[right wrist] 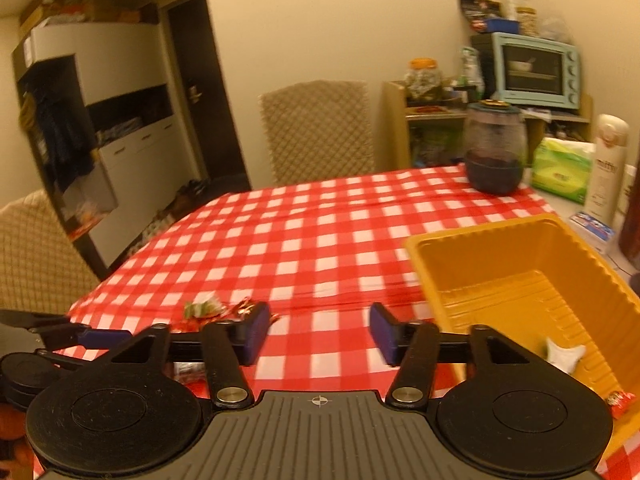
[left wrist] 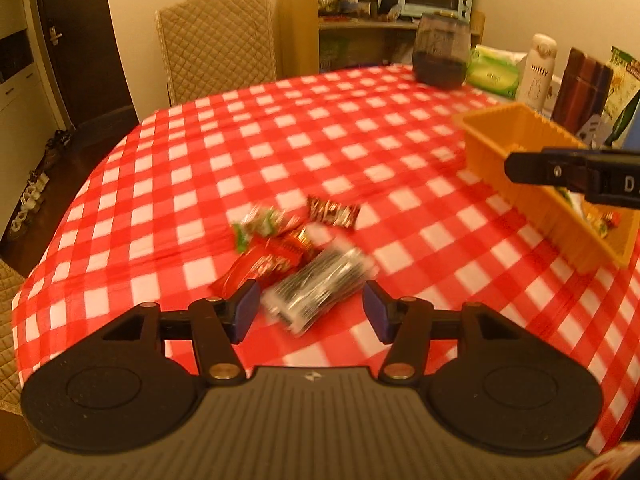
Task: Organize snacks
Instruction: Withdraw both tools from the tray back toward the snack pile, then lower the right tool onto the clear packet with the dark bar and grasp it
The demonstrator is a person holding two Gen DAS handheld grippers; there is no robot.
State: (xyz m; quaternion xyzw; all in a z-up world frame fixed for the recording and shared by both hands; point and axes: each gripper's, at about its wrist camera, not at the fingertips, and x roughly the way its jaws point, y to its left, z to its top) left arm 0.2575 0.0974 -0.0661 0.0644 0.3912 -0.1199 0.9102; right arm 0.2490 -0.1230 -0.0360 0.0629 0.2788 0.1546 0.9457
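Note:
A pile of snack packets lies on the red-checked tablecloth (left wrist: pixel 320 128): a silver-black packet (left wrist: pixel 320 284), a long red packet (left wrist: pixel 256 264), a green-white one (left wrist: pixel 260 220) and a dark red one (left wrist: pixel 334 212). My left gripper (left wrist: pixel 310 308) is open and empty, its jaws to either side of the silver packet's near end, just above it. The orange tray (left wrist: pixel 520 160) stands at the right with a few snacks inside (right wrist: pixel 564 354). My right gripper (right wrist: pixel 318 334) is open and empty over the cloth, left of the tray (right wrist: pixel 520 280); it also shows in the left wrist view (left wrist: pixel 532 168).
A dark glass jar (left wrist: pixel 440 54), a green tissue pack (left wrist: pixel 494 68), a white flask (left wrist: pixel 538 68) and a brown flask (left wrist: pixel 582 88) stand along the table's far right. Padded chairs (left wrist: pixel 218 44) stand at the far edge and at the left (right wrist: pixel 36 256).

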